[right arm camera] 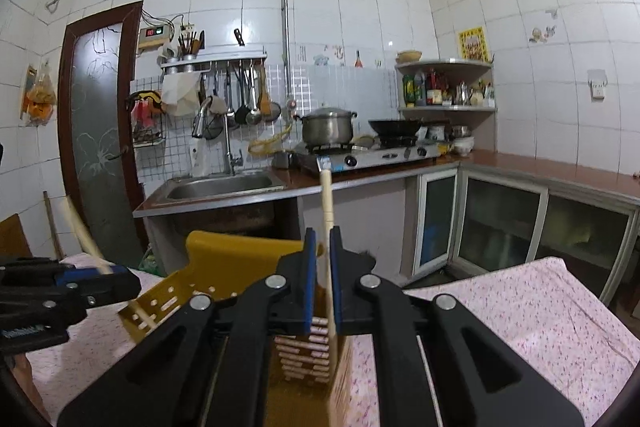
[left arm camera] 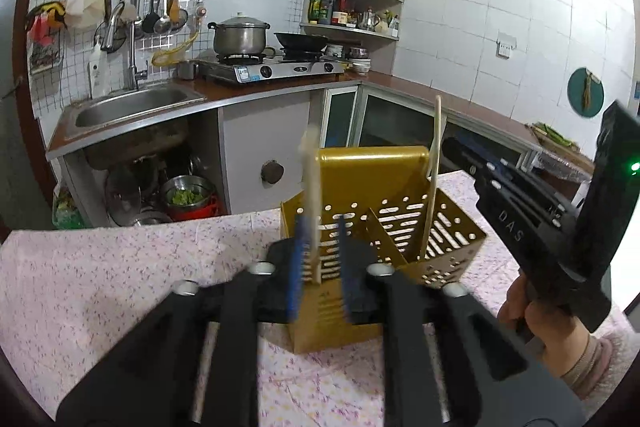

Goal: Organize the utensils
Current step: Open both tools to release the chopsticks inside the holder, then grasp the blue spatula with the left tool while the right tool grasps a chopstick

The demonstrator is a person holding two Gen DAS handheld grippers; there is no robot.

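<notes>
My left claw [left arm camera: 320, 259] stands spread around a pale chopstick [left arm camera: 311, 195]; my right claw [right arm camera: 323, 287] pinches another chopstick [right arm camera: 327, 227]. Both sticks stand in the gold perforated holder [left arm camera: 372, 167] on the table [left arm camera: 100, 267]. They look light, stiff and slick, so I'd grip mid-shaft.

Steel pot [right arm camera: 328, 126] and black wok [right arm camera: 394, 126] on the stove [right arm camera: 372, 155], sink [right arm camera: 222, 185] to its left
</notes>
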